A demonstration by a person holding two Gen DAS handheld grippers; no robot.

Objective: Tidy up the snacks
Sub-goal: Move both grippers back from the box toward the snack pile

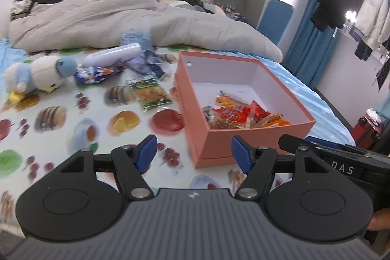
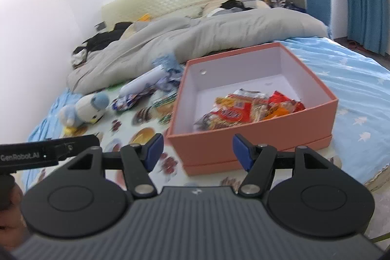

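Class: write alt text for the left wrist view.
An open gripper hangs empty over a fruit-print sheet, facing a pink box with snacks inside. More packets and a plush bird lie left.

A plush penguin (image 1: 36,74) lies near a rumpled grey duvet (image 1: 117,21).

We read two printed marks. "DAS" stands in pale letters on the black body of the right gripper (image 1: 346,168), seen at the right edge of the left wrist view. "GenRobot.AI" stands in white on the black body of the left gripper (image 2: 24,155), seen at the left edge of the right wrist view. The red snack packet (image 2: 234,113) in the pink box (image 2: 207,150) carries a round printed emblem; we cannot make out its characters. Other wrappers are too blurred.
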